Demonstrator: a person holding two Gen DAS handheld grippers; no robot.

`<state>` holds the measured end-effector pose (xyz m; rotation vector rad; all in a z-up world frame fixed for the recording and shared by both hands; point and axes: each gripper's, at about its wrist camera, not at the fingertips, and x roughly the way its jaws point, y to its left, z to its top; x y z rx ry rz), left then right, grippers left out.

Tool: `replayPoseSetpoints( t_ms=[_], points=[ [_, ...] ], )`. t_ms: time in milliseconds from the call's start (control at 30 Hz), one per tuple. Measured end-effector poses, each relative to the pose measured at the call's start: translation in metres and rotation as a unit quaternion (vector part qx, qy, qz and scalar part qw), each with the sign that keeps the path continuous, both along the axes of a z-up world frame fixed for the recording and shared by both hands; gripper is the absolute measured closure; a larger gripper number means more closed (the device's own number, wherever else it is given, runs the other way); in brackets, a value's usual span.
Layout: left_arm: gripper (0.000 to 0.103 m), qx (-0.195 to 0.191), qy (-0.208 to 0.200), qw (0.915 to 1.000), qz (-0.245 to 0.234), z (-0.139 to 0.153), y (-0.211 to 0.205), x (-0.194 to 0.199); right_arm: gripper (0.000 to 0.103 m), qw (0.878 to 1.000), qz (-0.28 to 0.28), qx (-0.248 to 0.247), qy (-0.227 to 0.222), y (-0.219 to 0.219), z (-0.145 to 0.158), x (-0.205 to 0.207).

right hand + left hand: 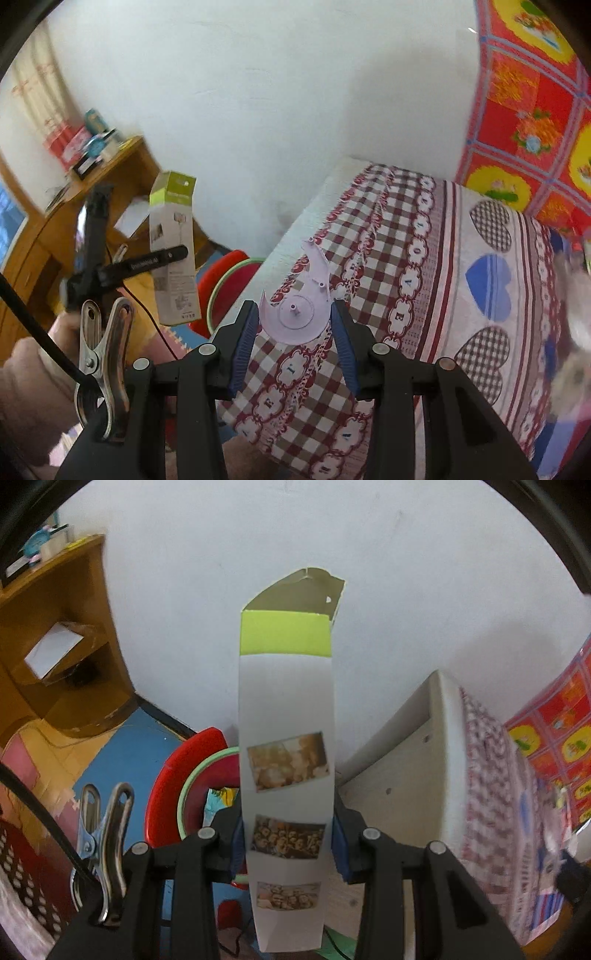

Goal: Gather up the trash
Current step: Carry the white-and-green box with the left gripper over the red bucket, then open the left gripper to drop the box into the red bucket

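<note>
Carrying trash binward: left gripper (286,843) clamps the carton (286,716), right gripper (293,334) pinches a plastic piece (301,299), seemingly; next, release over the red bin (173,790).

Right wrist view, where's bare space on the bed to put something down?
The checked bedspread looks bare between the lilac plastic piece and the heart patterns. The far right edge is blurred and cluttered. Left of the bed, basins crowd the floor.
</note>
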<state>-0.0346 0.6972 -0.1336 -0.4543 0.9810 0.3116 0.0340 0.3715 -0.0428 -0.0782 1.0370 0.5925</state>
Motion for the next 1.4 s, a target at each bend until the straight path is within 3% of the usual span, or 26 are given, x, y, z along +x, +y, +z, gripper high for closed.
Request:
replayPoseSetpoints(
  t_ms=[467,733,933,1067,1400],
  points=[
    [0.063,0.004,0.065,0.9962,-0.058,-0.130,0.030,0.044,0.061,0.995,-0.089,-0.046,0.017,0.024,-0.013,-0.006],
    [0.062,0.006,0.114,0.9900,-0.083,-0.183,0.029,0.058,0.061,0.990,-0.116,-0.070,0.026,0.027,-0.020,-0.008],
    [0.056,0.002,0.149,0.9836,-0.101,-0.202,0.022,0.065,0.061,0.989,-0.126,-0.070,0.027,0.029,-0.020,-0.004],
    [0.044,-0.003,0.152,0.9833,-0.101,-0.203,0.028,0.064,0.061,0.988,-0.133,-0.066,0.032,0.030,-0.021,-0.001],
    [0.043,-0.022,0.141,0.9870,-0.075,-0.174,0.039,0.052,0.062,0.991,-0.113,-0.071,0.008,0.048,-0.013,0.009]
  ],
)
